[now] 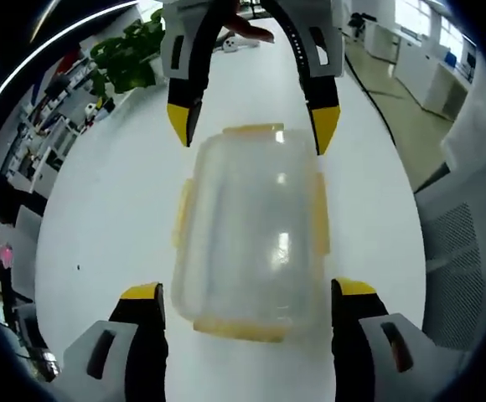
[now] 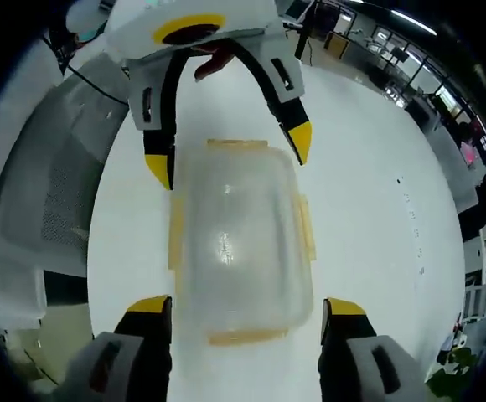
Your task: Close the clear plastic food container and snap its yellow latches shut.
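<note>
The clear plastic container (image 1: 251,234) lies on the white table (image 1: 109,226) with its lid on top. Yellow latches (image 1: 182,213) line all its sides. My left gripper (image 1: 249,291) is open, its yellow-tipped jaws straddling the container's near end. My right gripper (image 1: 253,126) faces it from the far end, open too, its tips beside the far latch (image 1: 253,130). In the right gripper view the same container (image 2: 241,243) sits between my right gripper (image 2: 247,306) below and my left gripper (image 2: 229,153) above. I cannot tell whether the latches are snapped down.
A potted plant (image 1: 130,54) stands at the table's far left. A grey mesh office chair (image 1: 465,243) sits off the table's right side; the same chair (image 2: 42,193) is in the right gripper view. Desks and shelves fill the room behind.
</note>
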The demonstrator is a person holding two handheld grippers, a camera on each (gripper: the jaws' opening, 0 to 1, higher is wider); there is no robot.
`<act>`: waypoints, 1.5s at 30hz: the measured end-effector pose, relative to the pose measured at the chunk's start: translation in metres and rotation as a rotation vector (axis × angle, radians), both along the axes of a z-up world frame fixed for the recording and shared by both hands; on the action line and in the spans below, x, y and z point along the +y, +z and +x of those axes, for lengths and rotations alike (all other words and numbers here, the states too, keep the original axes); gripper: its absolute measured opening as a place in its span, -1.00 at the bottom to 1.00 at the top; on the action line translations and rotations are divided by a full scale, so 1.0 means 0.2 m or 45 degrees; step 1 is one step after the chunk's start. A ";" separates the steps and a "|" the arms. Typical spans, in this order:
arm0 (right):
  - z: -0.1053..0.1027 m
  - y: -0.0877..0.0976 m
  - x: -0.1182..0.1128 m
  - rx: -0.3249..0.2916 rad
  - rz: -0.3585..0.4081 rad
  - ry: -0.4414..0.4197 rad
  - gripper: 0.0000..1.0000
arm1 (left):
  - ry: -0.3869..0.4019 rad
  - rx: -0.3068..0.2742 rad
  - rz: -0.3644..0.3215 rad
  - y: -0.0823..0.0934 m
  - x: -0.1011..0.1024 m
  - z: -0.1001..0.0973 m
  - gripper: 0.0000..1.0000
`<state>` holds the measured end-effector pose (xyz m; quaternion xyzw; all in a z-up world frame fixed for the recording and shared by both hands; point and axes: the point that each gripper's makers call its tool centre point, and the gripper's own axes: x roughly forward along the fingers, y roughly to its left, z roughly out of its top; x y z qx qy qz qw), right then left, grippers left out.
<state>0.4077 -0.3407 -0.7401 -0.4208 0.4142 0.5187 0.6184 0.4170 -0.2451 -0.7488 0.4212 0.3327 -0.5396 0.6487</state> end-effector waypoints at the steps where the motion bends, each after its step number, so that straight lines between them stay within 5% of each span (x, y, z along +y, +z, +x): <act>1: 0.00 -0.01 -0.01 -0.008 -0.005 -0.002 0.43 | -0.002 0.002 0.008 -0.01 0.00 0.00 0.58; 14: 0.02 -0.07 -0.01 -0.044 -0.014 0.013 0.56 | 0.000 0.022 0.021 -0.07 -0.03 0.02 0.60; 45: 0.01 -0.13 0.02 -0.049 -0.076 0.069 0.50 | -0.015 -0.016 0.102 -0.12 0.00 0.01 0.67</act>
